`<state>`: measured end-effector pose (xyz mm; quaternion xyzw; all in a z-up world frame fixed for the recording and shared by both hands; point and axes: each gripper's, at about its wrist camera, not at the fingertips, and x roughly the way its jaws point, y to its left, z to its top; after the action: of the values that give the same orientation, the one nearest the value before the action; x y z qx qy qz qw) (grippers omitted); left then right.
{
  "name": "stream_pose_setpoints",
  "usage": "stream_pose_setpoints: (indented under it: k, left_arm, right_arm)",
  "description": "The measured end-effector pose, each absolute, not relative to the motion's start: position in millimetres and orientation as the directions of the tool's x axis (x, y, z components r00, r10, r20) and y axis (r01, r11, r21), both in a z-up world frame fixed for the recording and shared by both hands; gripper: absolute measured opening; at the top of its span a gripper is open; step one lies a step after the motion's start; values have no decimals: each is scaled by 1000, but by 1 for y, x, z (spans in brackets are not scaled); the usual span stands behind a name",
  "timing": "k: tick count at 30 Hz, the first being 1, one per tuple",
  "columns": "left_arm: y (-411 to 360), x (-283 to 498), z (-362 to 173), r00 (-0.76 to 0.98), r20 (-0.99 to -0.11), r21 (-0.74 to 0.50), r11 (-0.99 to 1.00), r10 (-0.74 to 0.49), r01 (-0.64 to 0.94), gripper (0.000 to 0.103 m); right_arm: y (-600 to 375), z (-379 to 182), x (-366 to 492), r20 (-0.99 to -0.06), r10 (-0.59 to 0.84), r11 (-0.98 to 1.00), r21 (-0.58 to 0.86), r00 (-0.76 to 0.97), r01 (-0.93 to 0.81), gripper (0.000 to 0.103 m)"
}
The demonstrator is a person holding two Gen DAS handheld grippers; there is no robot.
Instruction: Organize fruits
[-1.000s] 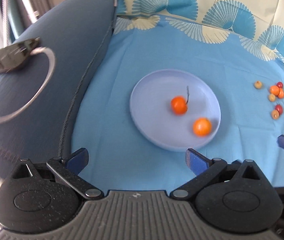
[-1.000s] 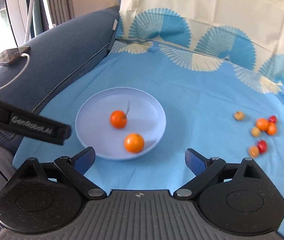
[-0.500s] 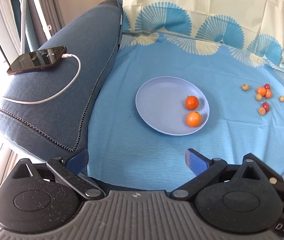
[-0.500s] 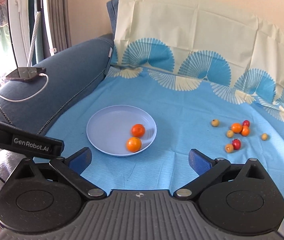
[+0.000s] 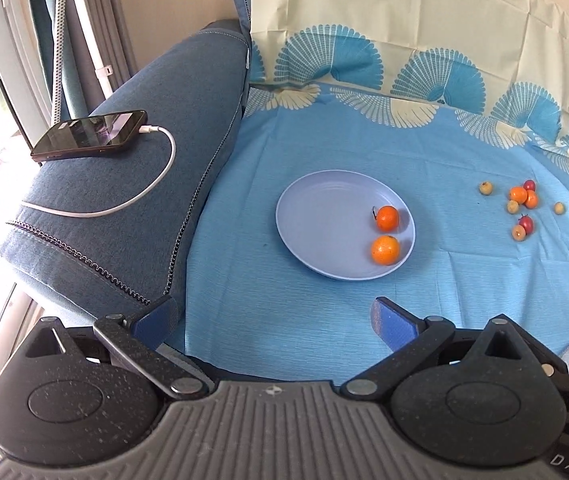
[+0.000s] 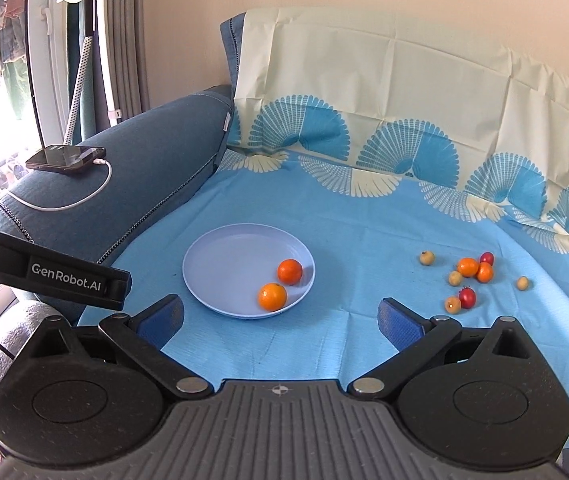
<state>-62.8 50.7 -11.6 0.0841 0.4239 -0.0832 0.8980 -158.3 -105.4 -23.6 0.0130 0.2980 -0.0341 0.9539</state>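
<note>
a blue sofa arm flanks a blue cloth with a pale fan-patterned border, spread over the seat and up the backrest. on the cloth sits a lavender plate, holding two oranges side by side at its right rim. to the right of the plate, well apart from it, lies a loose cluster of small fruits: two orange ones touching, two red ones and several tan ones. a dark phone rests on the sofa arm with a white cable plugged in. the left gripper hangs near the cloth's front edge, jaws spread wide, nothing between them. the right gripper hangs likewise, jaws just opened to full width and empty.
</note>
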Motion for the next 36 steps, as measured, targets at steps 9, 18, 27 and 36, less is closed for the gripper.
stream_pose_setpoints:
  k: [9,18,27,36]
  left_arm:
    - [54,-61,-12,620,-780,74,972,-83,223,103]
    - [52,-59,-14,614,-785,75,971,-82,226,103]
    - [49,-56,-16,609,-790,77,971,-78,225,103]
    - [46,-51,-16,607,-790,72,971,-84,229,103]
  right_arm:
    - [-104,-23,-159,-573,-57,997,3,818,72,102]
    - [-105,-25,-156,-581,-55,997,6,812,72,102]
    - [-104,-27,-150,-591,-50,998,7,805,67,102]
    - [-105,-29,-147,-592,-57,998,-1,804,70,102]
